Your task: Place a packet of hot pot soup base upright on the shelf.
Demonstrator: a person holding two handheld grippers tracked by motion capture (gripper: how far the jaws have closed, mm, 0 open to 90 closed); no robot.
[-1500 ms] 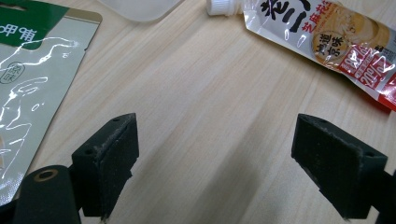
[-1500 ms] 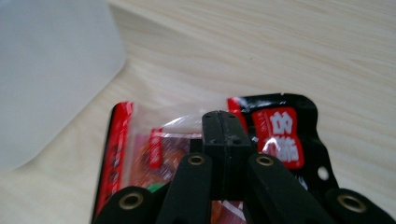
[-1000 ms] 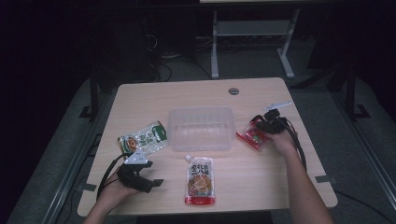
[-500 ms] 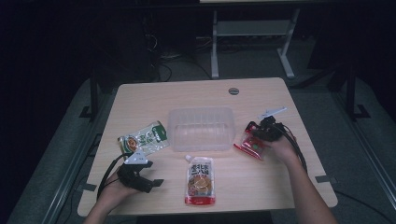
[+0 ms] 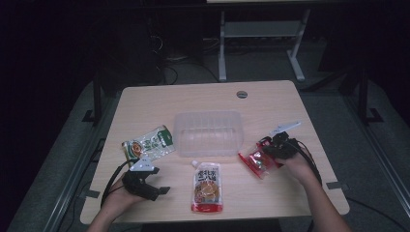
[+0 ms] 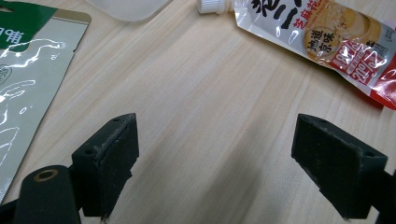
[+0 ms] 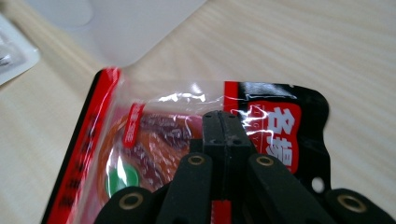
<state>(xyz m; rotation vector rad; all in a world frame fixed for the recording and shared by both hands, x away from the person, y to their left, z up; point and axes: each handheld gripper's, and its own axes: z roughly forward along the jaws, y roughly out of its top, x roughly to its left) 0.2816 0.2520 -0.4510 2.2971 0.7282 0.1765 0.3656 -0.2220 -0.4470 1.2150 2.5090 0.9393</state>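
Observation:
My right gripper (image 5: pixel 269 150) (image 7: pixel 225 122) is shut on the edge of a red and black food packet (image 5: pixel 258 162) (image 7: pixel 154 140), held just above the table right of the clear plastic tub (image 5: pixel 209 134). My left gripper (image 5: pixel 157 189) (image 6: pixel 215 154) rests open at the near left over bare wood, with nothing between its jaws. A green and white packet (image 5: pixel 149 143) (image 6: pixel 28 88) lies to its left in the left gripper view. A red spouted pouch (image 5: pixel 207 187) (image 6: pixel 322 37) lies flat at the near centre.
The wooden table (image 5: pixel 145 106) has a round cable hole (image 5: pixel 241 94) at the back. The tub's corner (image 7: pixel 140 28) lies close ahead of the held packet. A metal stand (image 5: pixel 261 34) is on the floor behind the table.
My right gripper has carried the red packet leftward and toward the near side, closer to the tub's right end. The left gripper has stayed put.

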